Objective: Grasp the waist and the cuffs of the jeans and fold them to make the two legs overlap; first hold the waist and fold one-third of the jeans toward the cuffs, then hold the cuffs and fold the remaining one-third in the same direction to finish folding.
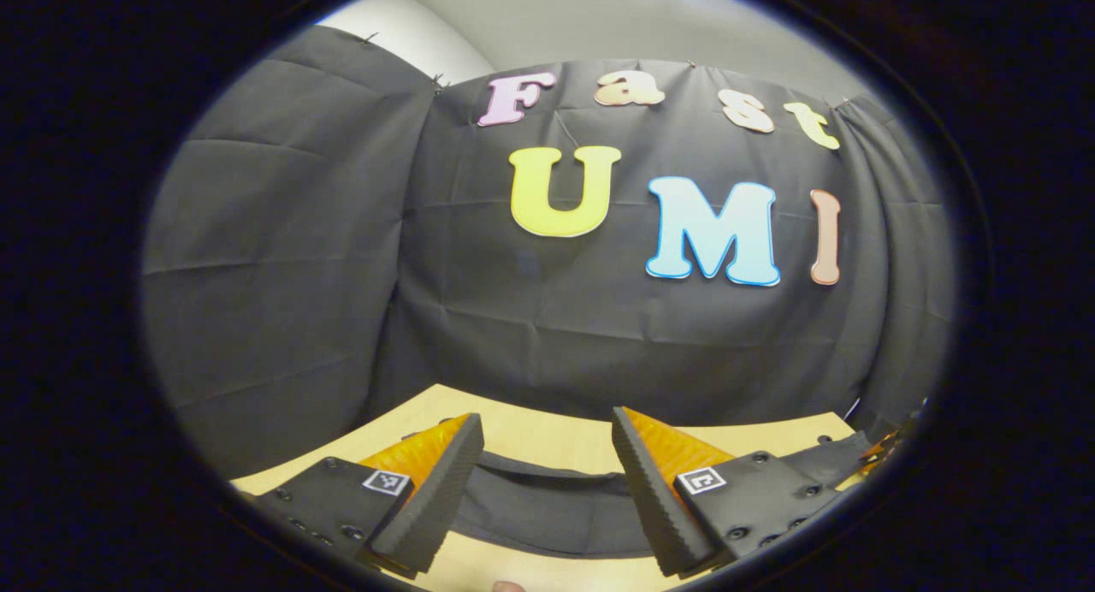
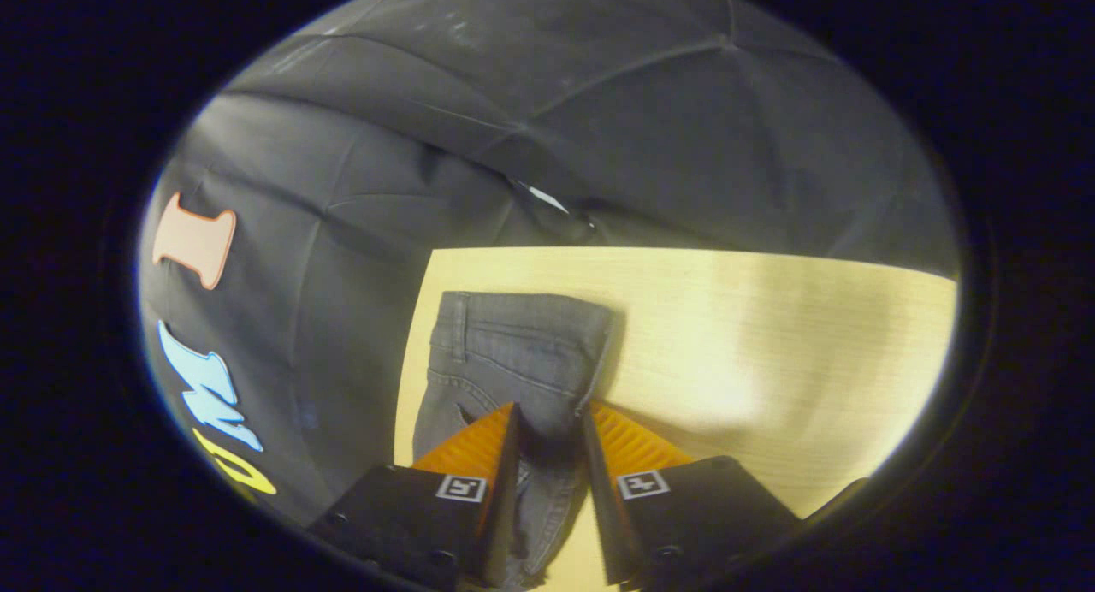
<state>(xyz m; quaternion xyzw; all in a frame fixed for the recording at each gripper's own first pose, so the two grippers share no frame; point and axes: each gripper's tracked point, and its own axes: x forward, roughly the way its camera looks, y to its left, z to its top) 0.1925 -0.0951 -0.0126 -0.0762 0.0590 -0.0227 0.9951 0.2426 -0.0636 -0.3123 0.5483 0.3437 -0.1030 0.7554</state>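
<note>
The jeans (image 2: 513, 361) lie flat on the pale wooden table (image 2: 770, 352), and in the right gripper view their long axis runs straight ahead of the right gripper (image 2: 552, 421), away from it toward the table's far edge, where the waistband end sits squared off just short of the black cloth wall (image 2: 599, 104). The denim is a faded grey-blue, soft and slightly rumpled, with stitched seams and a band running along the edge to that gripper's left. The right gripper's two wedge-shaped fingers, ribbed on their outer slopes, stand a narrow gap apart with a strip of the denim between them; the cloth passes under and between the tips, but I cannot tell whether both fingers actually press on it. The table's grain is fine and even, with a soft shadow off to the gripper's right. In the left gripper view, the left gripper (image 1: 547, 442) has its fingers spread wide with nothing between them, their inner faces lined with toothed foam-like pads (image 1: 440, 489). Just ahead of and below those tips a dark fold of the jeans (image 1: 547, 506) lies crosswise on the table (image 1: 547, 438), its edge curving from one finger to the other.
</note>
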